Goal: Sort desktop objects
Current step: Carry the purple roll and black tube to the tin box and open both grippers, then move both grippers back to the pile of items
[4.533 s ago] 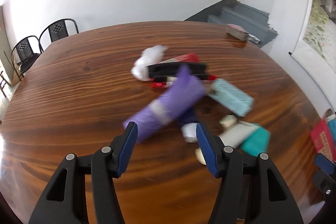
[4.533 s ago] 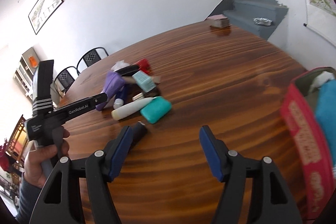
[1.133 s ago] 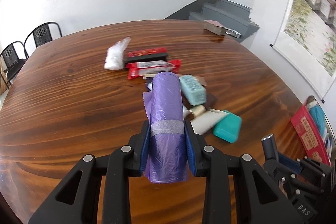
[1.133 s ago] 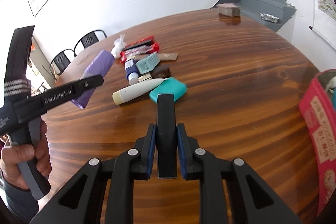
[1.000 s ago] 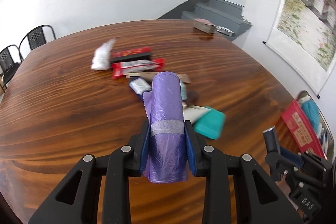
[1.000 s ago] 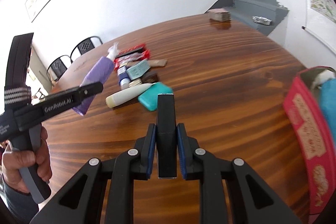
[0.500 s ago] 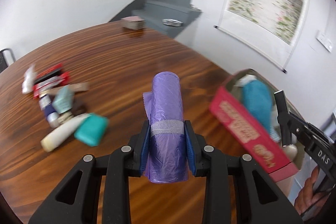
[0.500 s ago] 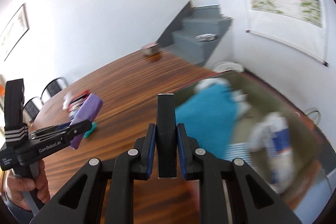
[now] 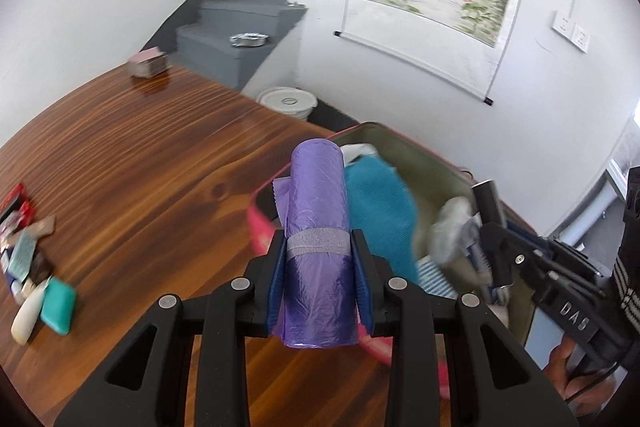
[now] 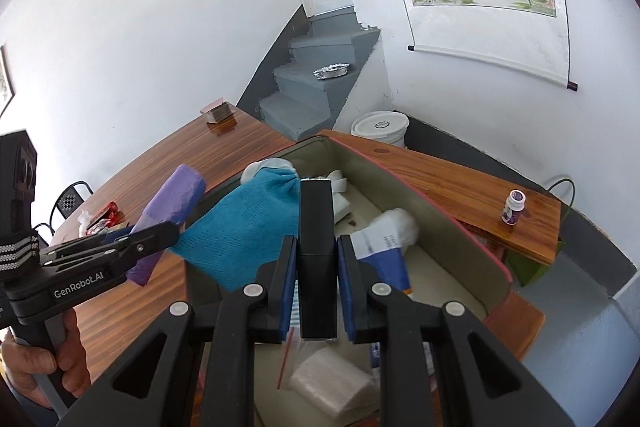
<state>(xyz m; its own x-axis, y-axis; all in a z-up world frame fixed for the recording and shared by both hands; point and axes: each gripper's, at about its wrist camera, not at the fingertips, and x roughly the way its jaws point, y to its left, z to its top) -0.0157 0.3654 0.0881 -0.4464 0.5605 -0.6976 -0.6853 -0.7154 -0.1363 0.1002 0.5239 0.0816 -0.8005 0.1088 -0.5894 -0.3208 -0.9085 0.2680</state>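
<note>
My left gripper (image 9: 318, 247) is shut on a purple roll of bags (image 9: 316, 211) bound with a grey strap, held above the near wall of the pink box (image 9: 260, 223). My right gripper (image 10: 317, 259) is shut on a slim black rectangular bar (image 10: 316, 227), hanging over the inside of the pink box (image 10: 460, 223). The box holds a blue knit cloth (image 10: 248, 227), white socks, a blue-and-white tube (image 10: 384, 251) and a clear bag (image 10: 332, 383). In the right wrist view the left gripper (image 10: 160, 231) with the purple roll (image 10: 172, 203) sits at the box's left side.
A pile of small items, among them a teal case (image 9: 58, 303) and a white tube (image 9: 28, 315), lies far left on the wooden table (image 9: 140, 155). A small box (image 9: 148, 63) sits at the table's far edge. A bench with a small bottle (image 10: 513, 207), a white bucket (image 10: 380, 127) and stairs lie beyond.
Both grippers swung right, away from the pile on the table, and now hang at the pink box. The right one went from the box's edge to over its inside. Both grips stayed shut.
</note>
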